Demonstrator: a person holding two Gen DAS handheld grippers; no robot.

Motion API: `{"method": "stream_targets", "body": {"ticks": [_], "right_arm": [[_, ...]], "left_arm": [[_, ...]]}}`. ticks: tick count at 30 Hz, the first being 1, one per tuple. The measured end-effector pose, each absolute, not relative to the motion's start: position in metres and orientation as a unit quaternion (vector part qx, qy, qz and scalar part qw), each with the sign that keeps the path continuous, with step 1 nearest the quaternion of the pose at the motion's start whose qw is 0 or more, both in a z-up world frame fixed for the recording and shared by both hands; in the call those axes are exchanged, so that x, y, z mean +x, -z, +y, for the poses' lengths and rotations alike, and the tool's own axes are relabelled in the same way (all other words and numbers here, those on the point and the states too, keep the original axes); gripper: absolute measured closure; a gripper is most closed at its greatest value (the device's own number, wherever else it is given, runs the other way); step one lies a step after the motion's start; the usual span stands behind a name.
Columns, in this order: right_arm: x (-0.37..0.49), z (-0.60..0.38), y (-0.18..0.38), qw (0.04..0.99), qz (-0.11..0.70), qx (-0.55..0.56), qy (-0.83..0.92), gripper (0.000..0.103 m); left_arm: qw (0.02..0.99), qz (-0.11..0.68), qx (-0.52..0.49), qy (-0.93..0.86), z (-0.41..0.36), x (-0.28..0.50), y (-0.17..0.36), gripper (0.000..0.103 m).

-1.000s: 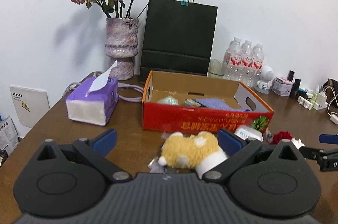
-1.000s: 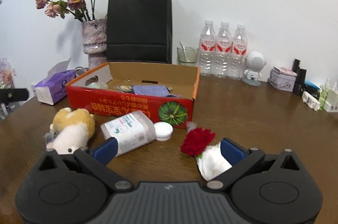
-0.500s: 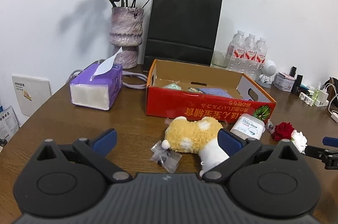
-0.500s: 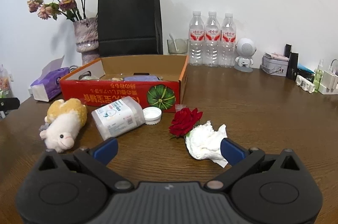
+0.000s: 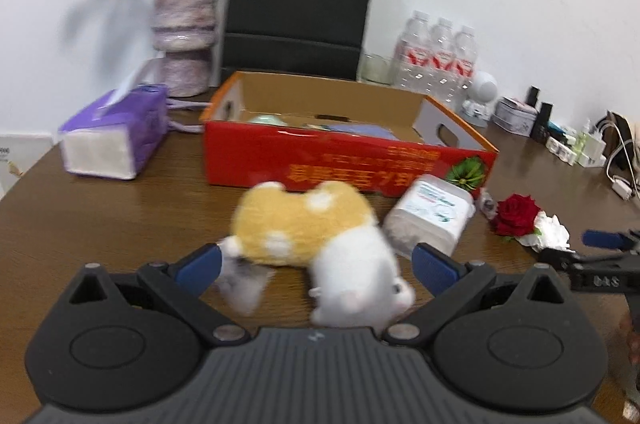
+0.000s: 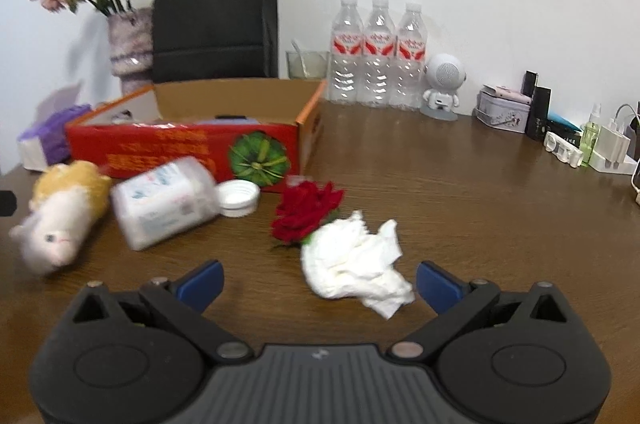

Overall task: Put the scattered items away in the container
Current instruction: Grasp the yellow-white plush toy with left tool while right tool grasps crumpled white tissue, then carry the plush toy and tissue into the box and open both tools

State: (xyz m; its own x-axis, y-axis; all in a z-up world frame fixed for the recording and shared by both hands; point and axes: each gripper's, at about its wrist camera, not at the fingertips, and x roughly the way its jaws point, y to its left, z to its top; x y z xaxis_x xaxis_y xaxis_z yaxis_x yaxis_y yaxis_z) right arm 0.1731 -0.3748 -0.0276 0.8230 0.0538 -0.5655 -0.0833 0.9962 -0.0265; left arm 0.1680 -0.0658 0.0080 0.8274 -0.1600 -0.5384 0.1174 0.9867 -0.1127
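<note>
A red cardboard box (image 5: 344, 163) (image 6: 180, 147) stands open on the brown table with a few items inside. In front of it lie a yellow-and-white plush toy (image 5: 320, 236) (image 6: 60, 212), a clear plastic jar (image 5: 430, 212) (image 6: 166, 201) on its side, its white lid (image 6: 239, 197), a red rose (image 6: 306, 209) and a crumpled white tissue (image 6: 356, 264). My left gripper (image 5: 316, 266) is open, and the plush lies between its blue fingers without touching the pads. A small crinkled wrapper (image 5: 240, 284) sits by the left finger. My right gripper (image 6: 319, 284) is closing around the tissue, pads still apart from it.
A purple tissue box (image 5: 116, 139) sits left of the red box. Behind it stand a vase of dried flowers (image 5: 184, 31) and a black paper bag (image 5: 296, 7). Water bottles (image 6: 376, 51), a white figurine (image 6: 442, 83), a tin and chargers line the back right.
Both grippers came down and forward. The plush now lies between the left fingers and the tissue between the right fingers. The right jaws have narrowed slightly.
</note>
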Motion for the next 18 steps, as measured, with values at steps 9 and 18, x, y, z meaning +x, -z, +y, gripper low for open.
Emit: {"method": "stream_targets", "body": {"ticks": [9, 18], "right_arm": [[0.202, -0.388, 0.037, 0.944, 0.326, -0.001, -0.055, 0.078], [0.174, -0.398, 0.012, 0.962, 0.262, 0.032, -0.069, 0.084]], "left_arm": [[0.942, 0.328, -0.013, 0.066, -0.099, 0.203, 0.017, 0.056], [0.957, 0.275, -0.044, 0.078, -0.079, 0.181, -0.006, 0.056]]}}
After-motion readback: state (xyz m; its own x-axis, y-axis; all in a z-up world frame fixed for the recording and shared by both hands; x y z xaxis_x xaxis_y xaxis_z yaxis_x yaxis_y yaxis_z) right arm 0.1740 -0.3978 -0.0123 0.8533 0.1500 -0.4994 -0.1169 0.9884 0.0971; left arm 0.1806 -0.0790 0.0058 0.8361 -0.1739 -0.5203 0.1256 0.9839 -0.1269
